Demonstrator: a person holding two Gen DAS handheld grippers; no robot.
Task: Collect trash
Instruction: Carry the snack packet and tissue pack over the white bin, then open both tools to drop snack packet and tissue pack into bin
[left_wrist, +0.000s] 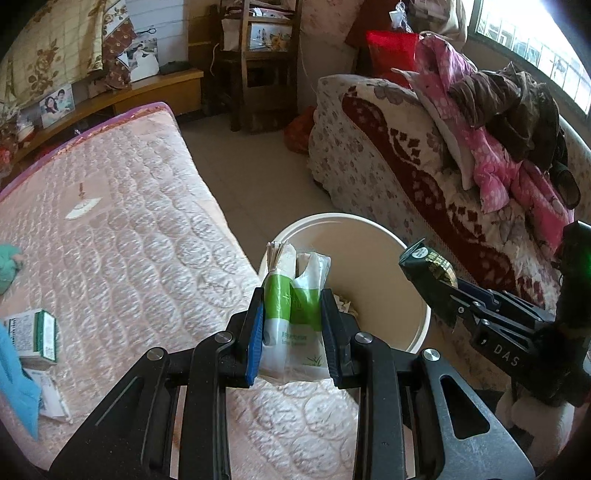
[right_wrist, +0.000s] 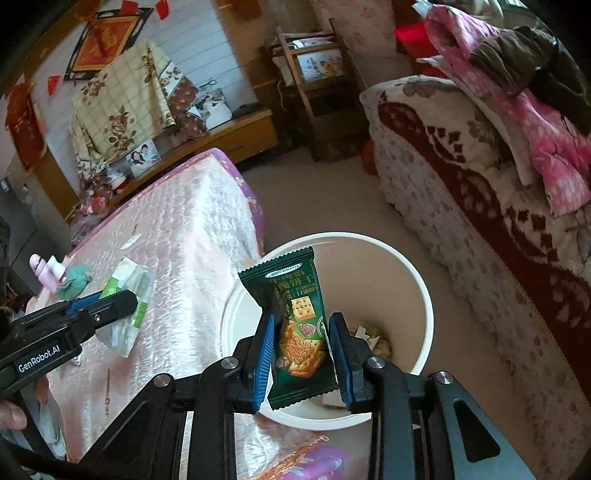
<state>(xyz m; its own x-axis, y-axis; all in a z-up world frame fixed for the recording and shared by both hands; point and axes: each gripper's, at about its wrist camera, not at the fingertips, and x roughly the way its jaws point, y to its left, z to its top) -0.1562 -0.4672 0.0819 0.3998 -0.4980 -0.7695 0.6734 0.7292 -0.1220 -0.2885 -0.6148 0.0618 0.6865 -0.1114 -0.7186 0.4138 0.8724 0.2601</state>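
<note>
Bedside bin (right_wrist: 424, 295) below cracker packet (right_wrist: 295, 325) clamped in right gripper (right_wrist: 301, 354)

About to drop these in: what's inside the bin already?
A few crumpled scraps lie at the bottom of the bin. The cracker packet and the right gripper cover part of the inside.

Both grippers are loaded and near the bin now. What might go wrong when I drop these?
1. The tissue pack in the left gripper sits near the bin rim beside the mattress; it may land outside.
2. The right gripper pinches the cracker packet low, so it may tip.
</note>
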